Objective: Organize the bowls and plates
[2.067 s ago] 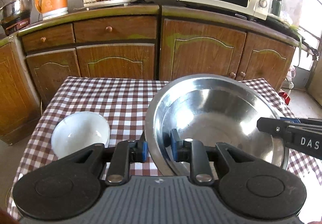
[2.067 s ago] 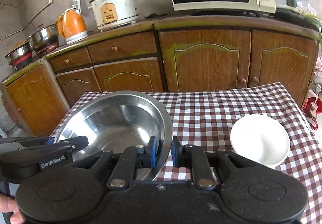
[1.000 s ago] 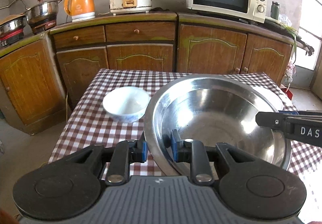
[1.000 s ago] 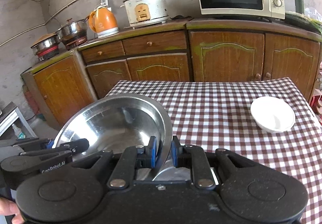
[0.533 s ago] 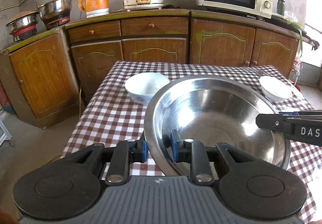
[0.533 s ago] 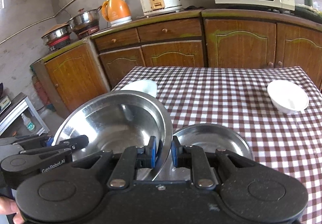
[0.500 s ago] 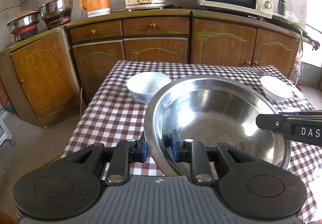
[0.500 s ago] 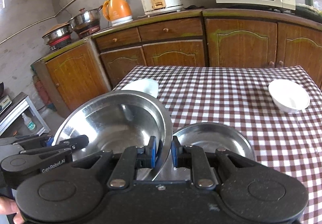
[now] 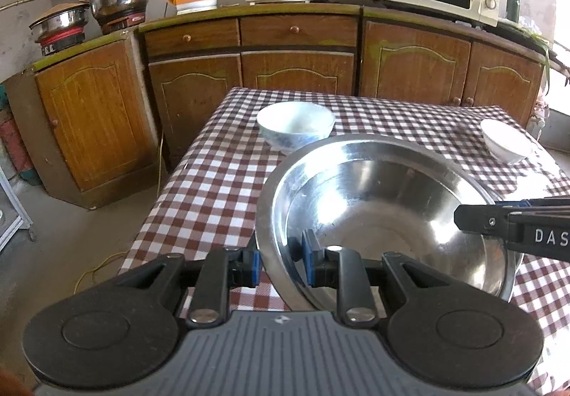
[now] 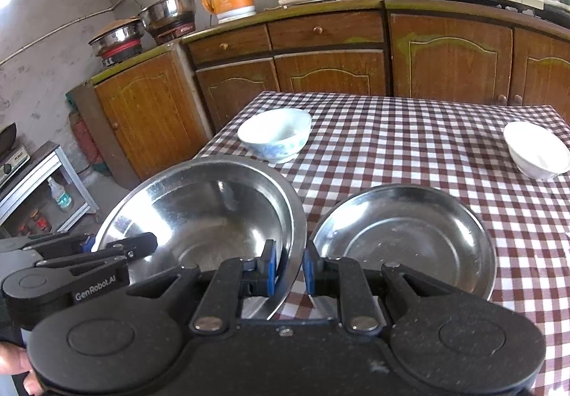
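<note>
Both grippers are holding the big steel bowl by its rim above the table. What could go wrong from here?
1. Each gripper, left and right, pinches only the thin, smooth rim of the large steel bowl; if the hands drift apart or twist, it may slip out.
2. The steel plate lies just beside the bowl, so lowering carelessly could knock it.
3. The blue-patterned bowl sits close behind; a forward swing might hit it.

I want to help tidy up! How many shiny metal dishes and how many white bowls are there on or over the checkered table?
Shiny metal: 2, the big steel basin held by both grippers and the steel plate on the table.
White: 2, the blue-patterned bowl and the plain white bowl.
Total: 4.
</note>
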### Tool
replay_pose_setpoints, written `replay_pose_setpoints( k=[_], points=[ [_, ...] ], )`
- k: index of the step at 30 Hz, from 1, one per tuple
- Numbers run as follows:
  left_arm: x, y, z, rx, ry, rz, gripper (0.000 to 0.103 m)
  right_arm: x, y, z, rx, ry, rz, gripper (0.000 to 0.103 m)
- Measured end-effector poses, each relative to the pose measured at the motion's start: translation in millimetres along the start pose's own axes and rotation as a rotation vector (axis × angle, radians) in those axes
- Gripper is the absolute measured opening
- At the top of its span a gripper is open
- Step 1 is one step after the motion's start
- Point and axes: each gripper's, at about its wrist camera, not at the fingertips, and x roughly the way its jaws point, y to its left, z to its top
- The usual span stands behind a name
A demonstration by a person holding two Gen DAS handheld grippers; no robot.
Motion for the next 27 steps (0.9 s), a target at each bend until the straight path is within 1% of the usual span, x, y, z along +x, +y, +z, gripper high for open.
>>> replay_pose_setpoints(
  k=[18, 27],
  points=[
    [5, 25, -26, -0.035, 0.042, 0.009, 0.024, 17, 25, -23, -0.018, 0.044, 0.007, 0.021],
    [15, 31, -40, -0.033, 0.066, 0.006, 0.025, 30, 31, -35, -0.019, 0.078, 0.0, 0.021]
  ],
)
